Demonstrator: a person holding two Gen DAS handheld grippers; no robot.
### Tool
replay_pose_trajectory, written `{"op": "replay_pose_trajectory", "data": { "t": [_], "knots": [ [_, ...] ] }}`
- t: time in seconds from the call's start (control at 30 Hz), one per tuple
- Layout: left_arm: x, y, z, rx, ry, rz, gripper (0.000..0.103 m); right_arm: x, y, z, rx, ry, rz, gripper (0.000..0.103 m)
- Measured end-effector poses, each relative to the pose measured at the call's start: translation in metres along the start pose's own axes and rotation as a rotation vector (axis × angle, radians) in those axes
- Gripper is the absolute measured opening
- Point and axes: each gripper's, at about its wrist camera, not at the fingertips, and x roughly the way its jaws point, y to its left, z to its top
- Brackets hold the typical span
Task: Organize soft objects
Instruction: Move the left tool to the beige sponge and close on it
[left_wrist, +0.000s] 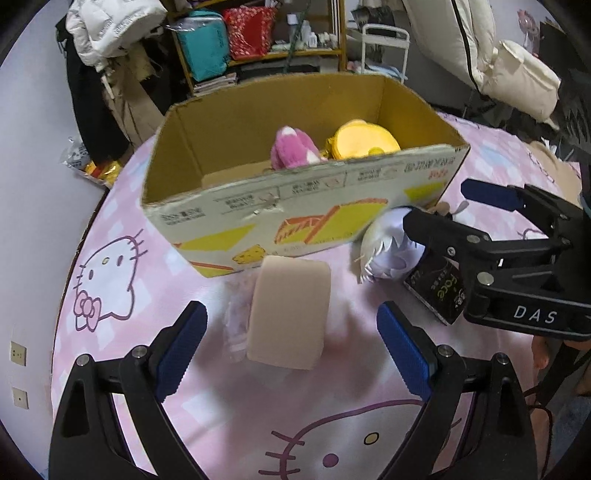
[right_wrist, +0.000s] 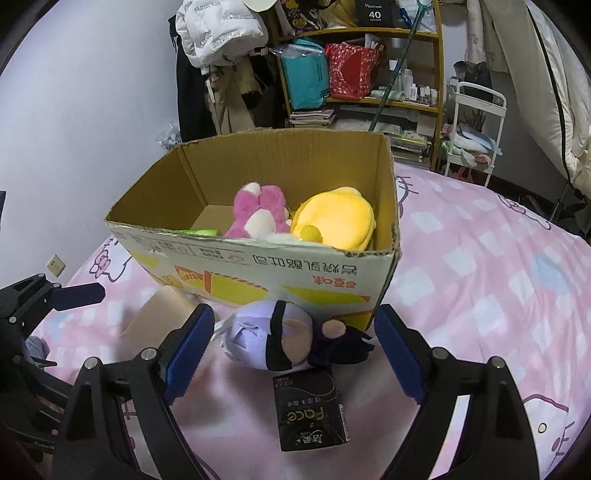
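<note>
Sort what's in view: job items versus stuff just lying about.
Job: cardboard box, pink plush, yellow plush, purple-haired doll, beige sponge block.
Lying about: black tissue pack, white jacket, shelf bags.

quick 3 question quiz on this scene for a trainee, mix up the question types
1. True or false: the pink plush toy lies inside the open cardboard box.
2. Which lies between the right gripper fingers? A: purple-haired plush doll; B: beige foam block; C: yellow round plush.
3. Fill in: the left gripper is wide ____ around the beige foam block.

Key: 1 true; 2 A; 3 open. Extra note: the black tissue pack lies on the pink bedspread, outside the box.
</note>
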Motion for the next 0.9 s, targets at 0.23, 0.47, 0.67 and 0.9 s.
{"op": "replay_pose_trajectory", "data": {
  "t": [0.23,0.47,0.67,0.9],
  "knots": [
    [0.014,-0.004,0.001,0.018,0.031,0.005,0.092,0.009,-0.003,-0.002,0.012,0.019,-0.018,0.092],
    [0.033,-0.001,0.004,0.005,0.081,-0.002,0.092,0.017,-0.009,-0.003,0.038,0.028,-0.004,0.092],
    [0.041,0.003,0.005,-0.008,0.100,-0.025,0.079,0.021,-0.009,-0.003,0.038,0.034,0.003,0.096],
    [0.050,0.010,0.008,-0.022,0.105,-0.023,0.064,0.026,-0.010,-0.003,0.047,0.041,0.005,0.100]
  ]
}}
